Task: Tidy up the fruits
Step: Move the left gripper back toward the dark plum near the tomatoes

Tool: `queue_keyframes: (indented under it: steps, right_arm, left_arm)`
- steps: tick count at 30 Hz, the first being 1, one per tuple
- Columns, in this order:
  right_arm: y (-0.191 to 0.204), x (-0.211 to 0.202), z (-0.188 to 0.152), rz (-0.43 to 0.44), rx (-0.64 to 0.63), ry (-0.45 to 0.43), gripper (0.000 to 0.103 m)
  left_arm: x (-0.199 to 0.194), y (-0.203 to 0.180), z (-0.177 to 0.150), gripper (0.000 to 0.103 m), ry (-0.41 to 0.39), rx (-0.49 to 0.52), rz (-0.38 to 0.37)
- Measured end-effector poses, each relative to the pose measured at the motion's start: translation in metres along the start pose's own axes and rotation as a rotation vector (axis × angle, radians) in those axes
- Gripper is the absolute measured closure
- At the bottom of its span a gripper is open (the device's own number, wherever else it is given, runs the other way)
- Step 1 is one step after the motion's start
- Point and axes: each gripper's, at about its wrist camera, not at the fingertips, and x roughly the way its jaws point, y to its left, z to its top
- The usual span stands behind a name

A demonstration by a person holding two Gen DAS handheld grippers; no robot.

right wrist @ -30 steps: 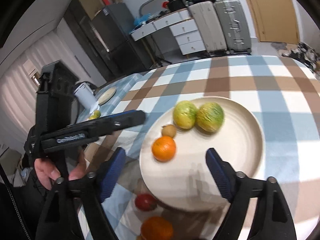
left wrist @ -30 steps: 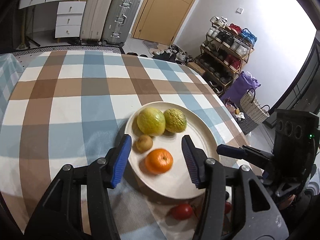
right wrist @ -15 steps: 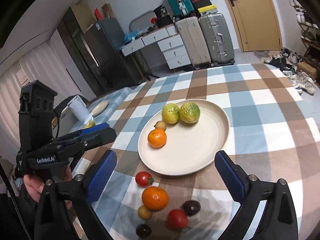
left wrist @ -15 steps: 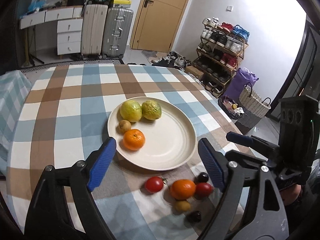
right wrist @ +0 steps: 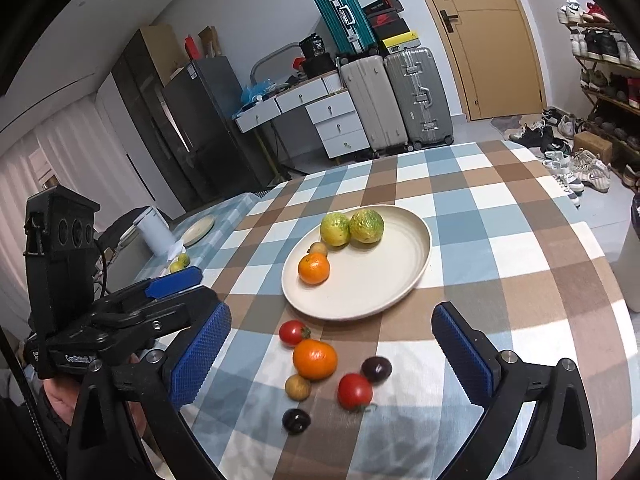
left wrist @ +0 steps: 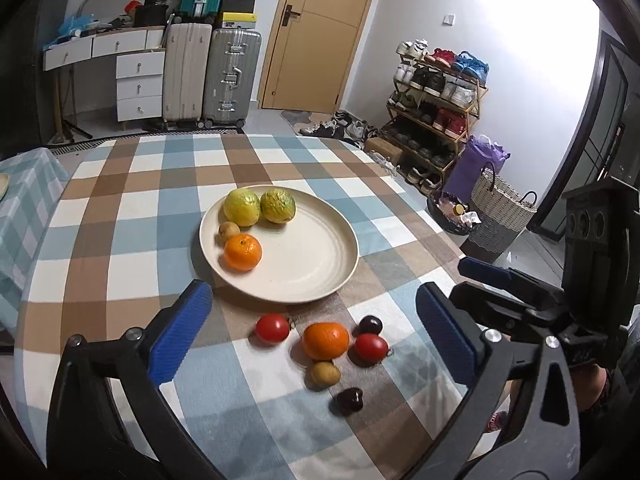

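Note:
A cream plate [left wrist: 308,260] on the checked tablecloth holds two yellow-green fruits [left wrist: 241,207], a small brown fruit [left wrist: 229,231] and an orange [left wrist: 243,252]. In front of it, on the cloth, lie two tomatoes [left wrist: 272,328], a second orange [left wrist: 325,341], a brown fruit [left wrist: 325,373] and two dark plums [left wrist: 349,399]. My left gripper [left wrist: 312,290] hovers over these loose fruits; its jaws are opening and nothing is between them. My right gripper [right wrist: 332,314] hangs wide open and empty above the same group [right wrist: 315,359], near the plate [right wrist: 372,284].
The table's round edge drops off at the right toward a woven basket [left wrist: 500,216] and a shoe rack [left wrist: 436,92]. A second checked table at the left carries a plate [right wrist: 198,230] and a white cup [right wrist: 154,232]. Suitcases [left wrist: 230,76] stand behind.
Both grippers pulled back and up from the plate and their jaws spread wider. The orange that sat between the left pads stays on the plate. The loose fruits came into view.

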Motion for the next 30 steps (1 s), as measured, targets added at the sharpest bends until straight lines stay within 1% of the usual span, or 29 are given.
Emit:
queue_keyframes:
  steps: [6, 9, 15, 18, 20, 23, 28, 30]
  right_arm:
    - [0.006, -0.013, -0.017, -0.022, 0.003, -0.007, 0.000]
    - [0.010, -0.018, -0.026, -0.035, -0.011, -0.011, 0.000]
    - [0.007, -0.027, -0.037, -0.080, -0.028, -0.019, 0.000]
    - [0.001, -0.034, -0.042, -0.100, -0.022, -0.032, 0.000]
    - [-0.006, -0.035, -0.046, -0.109, -0.003, -0.033, 0.000]
    - [-0.014, -0.034, -0.049, -0.120, 0.021, -0.024, 0.000]
    - [-0.021, -0.031, -0.053, -0.124, 0.036, -0.016, 0.000]
    - [-0.022, -0.029, -0.054, -0.122, 0.036, -0.013, 0.000]
  left_arm:
    - [-0.002, -0.010, -0.017, 0.001, 0.045, 0.020, 0.019]
    - [0.001, -0.014, -0.024, 0.001, 0.051, 0.030, 0.027]
    - [0.011, -0.012, -0.040, 0.001, 0.081, -0.002, 0.020]
    - [0.022, -0.010, -0.050, 0.001, 0.130, -0.009, 0.026]
    - [0.032, -0.008, -0.057, 0.001, 0.166, -0.022, 0.017]
    - [0.042, -0.009, -0.065, 0.001, 0.197, -0.022, 0.006]
    - [0.061, -0.014, -0.079, 0.001, 0.252, 0.000, 0.020]
    - [0.066, -0.015, -0.084, 0.001, 0.264, -0.003, 0.006]
